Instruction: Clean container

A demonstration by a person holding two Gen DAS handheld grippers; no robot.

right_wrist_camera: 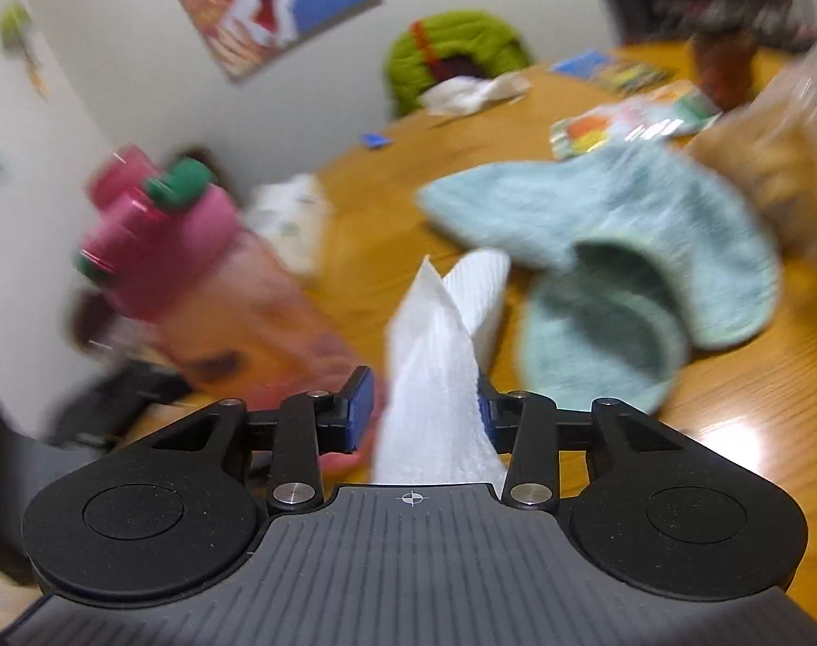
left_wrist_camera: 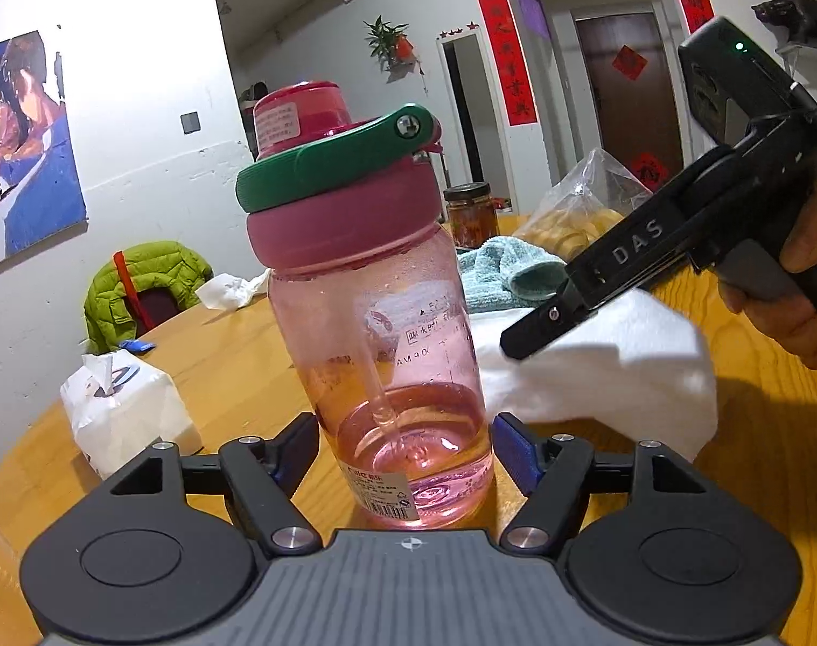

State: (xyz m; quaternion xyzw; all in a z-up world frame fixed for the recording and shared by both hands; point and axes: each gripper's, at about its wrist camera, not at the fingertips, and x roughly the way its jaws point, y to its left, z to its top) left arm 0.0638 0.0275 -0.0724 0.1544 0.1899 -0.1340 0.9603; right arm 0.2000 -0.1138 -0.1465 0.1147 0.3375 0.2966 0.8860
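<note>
Pink bottle [left_wrist_camera: 386,334] stood upright between left gripper [left_wrist_camera: 405,444] pads, flanked, not pressed. White paper towel [right_wrist_camera: 435,377] seen between part-open right gripper [right_wrist_camera: 424,409], left pad clear of it.

Pink bottle [left_wrist_camera: 386,323] with the green handle stands upright on the wooden worktop [left_wrist_camera: 236,366], a bit of water in the bottom. Left tongs [left_wrist_camera: 405,452] sit either side of its base, pads not quite pressing. Right tongs [left_wrist_camera: 537,331] hover over a white paper towel [left_wrist_camera: 613,371].

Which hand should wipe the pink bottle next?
Probably the right gripper: the white paper towel sits between its fingers, beside the bottle. The left gripper straddles the bottle's base, better for steadying it.
</note>
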